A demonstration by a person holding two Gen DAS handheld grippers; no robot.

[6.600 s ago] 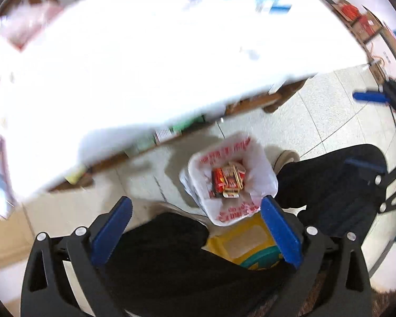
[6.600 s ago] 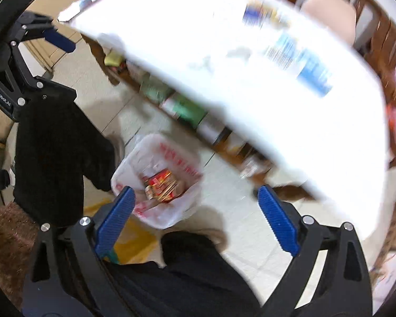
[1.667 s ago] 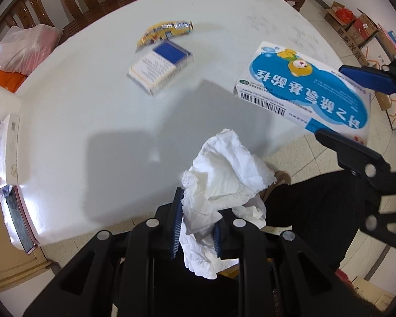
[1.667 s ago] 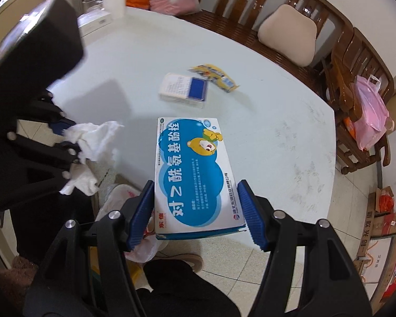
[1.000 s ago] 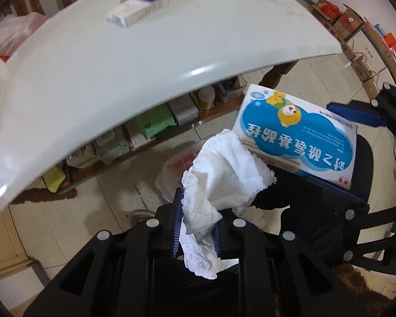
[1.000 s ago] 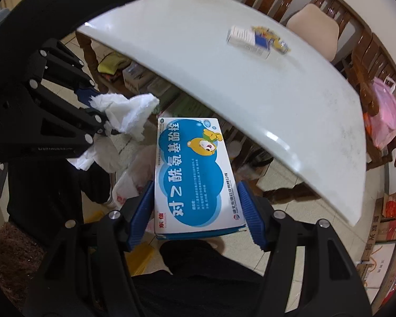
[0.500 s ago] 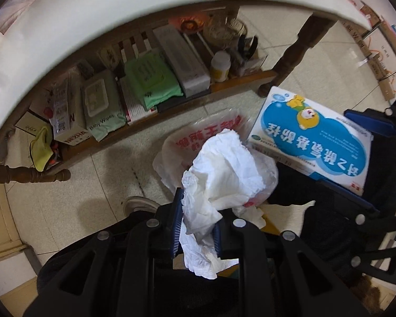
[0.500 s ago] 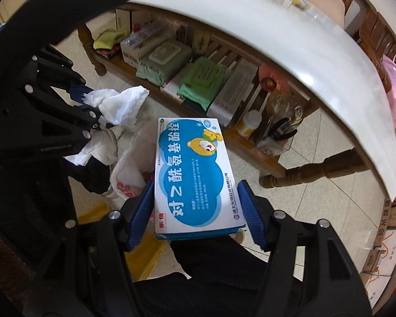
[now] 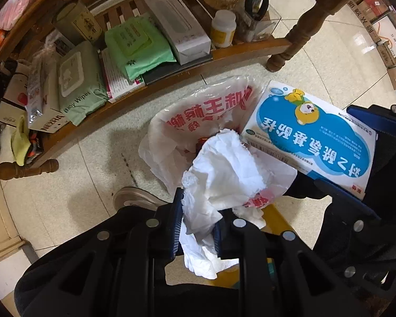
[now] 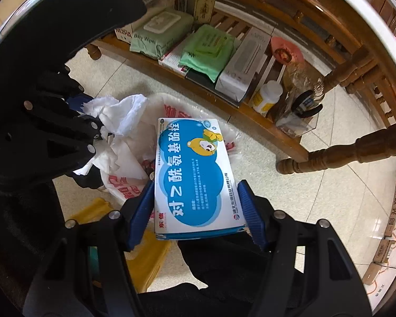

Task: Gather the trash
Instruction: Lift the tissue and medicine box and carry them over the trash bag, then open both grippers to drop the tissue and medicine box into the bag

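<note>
A crumpled white tissue (image 9: 224, 174) is pinched by the left gripper (image 9: 196, 222) at lower centre, over a red-printed white plastic bag (image 9: 198, 116). A blue-and-white cardboard box (image 10: 195, 177) is clamped by the right gripper (image 10: 195, 211). Neither is dropped yet.

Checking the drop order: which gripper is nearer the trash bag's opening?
Left. The left gripper holds tissue over the trash bag; the right gripper holds its box beside it.

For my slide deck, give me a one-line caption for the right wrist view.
Right tongs gripping a blue-and-white medicine box above a white plastic trash bag, left tongs holding crumpled tissue alongside.
</note>
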